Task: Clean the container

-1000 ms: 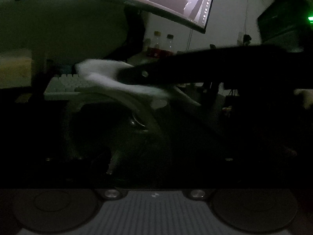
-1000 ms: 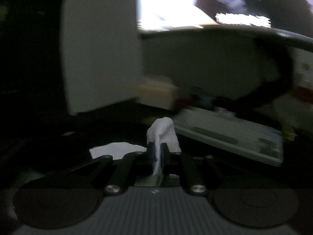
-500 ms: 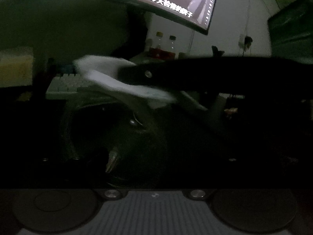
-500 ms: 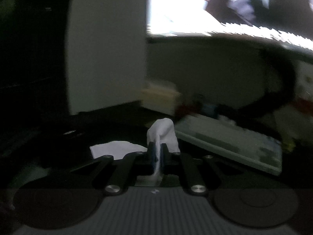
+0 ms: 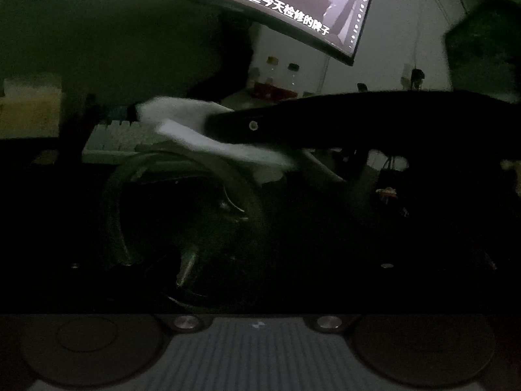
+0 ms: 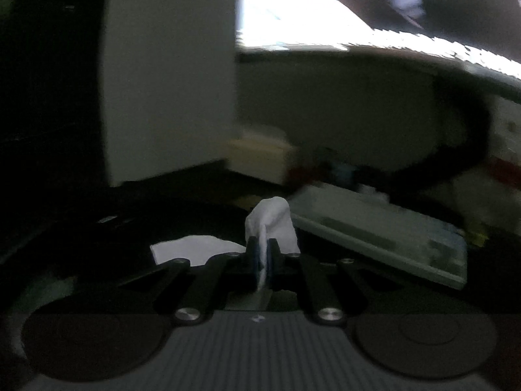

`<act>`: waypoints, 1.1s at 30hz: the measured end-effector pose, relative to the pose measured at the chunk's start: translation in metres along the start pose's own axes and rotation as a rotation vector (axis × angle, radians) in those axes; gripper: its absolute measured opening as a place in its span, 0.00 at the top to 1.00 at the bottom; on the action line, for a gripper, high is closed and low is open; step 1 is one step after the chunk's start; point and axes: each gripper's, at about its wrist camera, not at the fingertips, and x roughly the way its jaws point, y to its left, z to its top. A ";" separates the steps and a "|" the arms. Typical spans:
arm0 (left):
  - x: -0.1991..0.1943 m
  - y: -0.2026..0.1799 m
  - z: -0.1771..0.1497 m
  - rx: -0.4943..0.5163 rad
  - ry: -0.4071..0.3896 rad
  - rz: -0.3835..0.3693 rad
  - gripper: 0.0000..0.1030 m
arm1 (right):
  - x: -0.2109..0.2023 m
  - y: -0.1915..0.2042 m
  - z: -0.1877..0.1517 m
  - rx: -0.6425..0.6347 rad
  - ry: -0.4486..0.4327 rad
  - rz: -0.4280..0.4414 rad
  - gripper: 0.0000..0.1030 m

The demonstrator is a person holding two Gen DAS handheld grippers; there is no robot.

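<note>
right claw [image 6: 260,254] pinching white tissue [image 6: 272,224], lower centre | left claw [image 5: 182,260] lost in dark, state cannot tell | container [image 5: 182,215] centre-left, tissue just above rim | step: wiping; next: press tissue inside | keyboard [image 6: 384,238] beyond

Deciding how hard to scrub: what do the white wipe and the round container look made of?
Crumpled white wipe: soft paper tissue or thin cloth, matte, creased where the right claw pinches it. Round clear container: likely glass or hard plastic; glossy, see-through rim.
</note>
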 end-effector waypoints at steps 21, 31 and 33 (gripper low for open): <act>0.003 0.005 0.003 0.014 0.001 0.048 0.00 | 0.046 -0.026 0.019 0.112 0.095 -0.197 0.90; 0.003 0.007 0.003 0.008 0.002 0.062 0.00 | 0.045 -0.006 0.017 -0.015 0.072 -0.226 0.90; 0.003 0.008 0.004 0.001 0.006 0.071 0.00 | 0.051 -0.016 0.018 0.028 0.085 -0.268 0.90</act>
